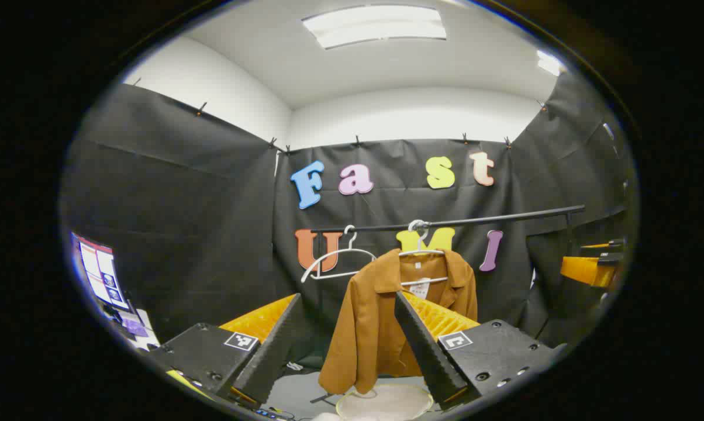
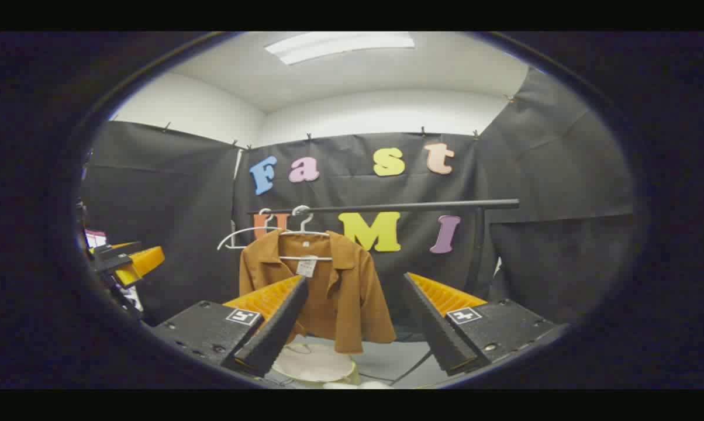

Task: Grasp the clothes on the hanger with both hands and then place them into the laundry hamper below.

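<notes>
**Tools both spread wide, jacket not grabbed yet**

Left gripper view first: left tool sits at the bottom of the frame with its fingers splayed wide apart, nothing between them. Centre frame, a brown jacket hangs on a white hanger hooked over a dark rail. An empty white hanger hangs just to its left. Below the jacket, at the bottom edge, there's a pale round rim, which I'd guess is the laundry hamper. The other tool shows at the right edge.

The fabric looks soft and matte, kinda suede-ish, with a floppy collar and loose sleeves. The hangers are thin, smooth and curved.

Right gripper view: right tool at the bottom is also released and wide open. The jacket is left of centre, well beyond the fingertips, with the hamper under it.

My worries:
- If only one layer gets pinched, the limp cloth could slide out.
- Pulling down without lifting could snag the collar and drag the hanger off the rail.
- The empty hanger sits close enough to get bumped.
- Dangling sleeves could drape over the hamper rim instead of going in.
</notes>
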Demonstrator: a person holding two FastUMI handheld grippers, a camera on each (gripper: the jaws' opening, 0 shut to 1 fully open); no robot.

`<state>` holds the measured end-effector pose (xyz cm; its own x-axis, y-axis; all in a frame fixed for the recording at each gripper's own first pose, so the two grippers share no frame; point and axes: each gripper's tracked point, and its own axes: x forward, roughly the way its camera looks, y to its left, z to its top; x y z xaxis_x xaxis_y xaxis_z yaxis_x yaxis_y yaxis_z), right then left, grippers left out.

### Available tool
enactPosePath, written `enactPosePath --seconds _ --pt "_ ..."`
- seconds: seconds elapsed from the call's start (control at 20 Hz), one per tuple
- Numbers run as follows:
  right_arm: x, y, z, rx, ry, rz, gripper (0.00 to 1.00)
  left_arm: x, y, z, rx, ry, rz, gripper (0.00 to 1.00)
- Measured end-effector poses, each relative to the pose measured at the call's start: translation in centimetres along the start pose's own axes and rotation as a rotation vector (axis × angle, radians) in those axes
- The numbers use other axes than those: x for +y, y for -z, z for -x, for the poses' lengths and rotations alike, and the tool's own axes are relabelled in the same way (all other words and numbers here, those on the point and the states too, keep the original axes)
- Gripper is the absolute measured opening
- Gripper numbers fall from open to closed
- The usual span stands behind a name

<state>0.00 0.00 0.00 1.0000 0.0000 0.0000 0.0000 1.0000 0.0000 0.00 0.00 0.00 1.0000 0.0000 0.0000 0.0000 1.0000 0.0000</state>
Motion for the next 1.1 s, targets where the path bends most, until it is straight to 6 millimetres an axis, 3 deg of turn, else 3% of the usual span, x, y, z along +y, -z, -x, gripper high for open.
enactPosePath --seconds 0.3,0.7,1.1 --pt "2.2 0.3 0.4 0.008 -0.005 0.016 1.0 1.3 0.1 0.3 -0.001 0.022 0.013 1.0" --pt "1.7 1.1 0.3 0.032 0.042 0.04 1.0 1.1 0.0 0.3 -0.004 0.078 0.011 1.0" --pt "1.6 2.9 0.2 0.056 0.044 0.043 1.0 1.1 1.3 0.4 0.031 0.081 0.015 1.0"
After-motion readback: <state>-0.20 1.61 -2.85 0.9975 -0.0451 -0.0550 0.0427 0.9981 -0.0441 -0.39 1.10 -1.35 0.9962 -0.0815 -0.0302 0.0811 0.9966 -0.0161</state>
